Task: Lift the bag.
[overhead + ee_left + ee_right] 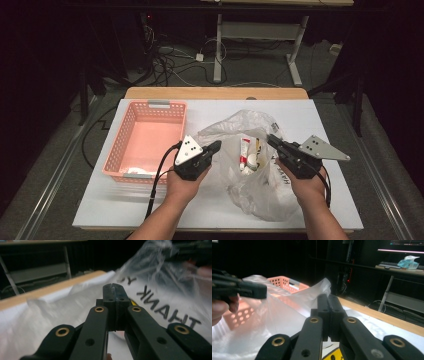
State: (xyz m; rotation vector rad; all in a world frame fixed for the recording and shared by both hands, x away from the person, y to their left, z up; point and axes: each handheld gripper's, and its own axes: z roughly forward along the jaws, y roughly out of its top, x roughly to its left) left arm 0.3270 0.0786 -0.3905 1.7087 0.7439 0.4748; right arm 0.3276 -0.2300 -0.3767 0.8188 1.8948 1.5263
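Pink basket (150, 137) (near-empty), floor cables (170, 65)

The bag (260, 165) veils the tube (243, 150) inside it, whose label is too small to read, and whatever lies beneath the tube stays unclear. In the left gripper view the bag's far part blurs, and its print (170, 307) runs off past the jaws. The basket (287, 283) behind the bag shows only dimly through the film.

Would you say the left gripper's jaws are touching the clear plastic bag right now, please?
Touching. In the left gripper view, the left gripper has its jaws shut on a thin fold of the plastic bag, with film showing at the tips. The high view agrees: the jaws meet the bag's left edge.
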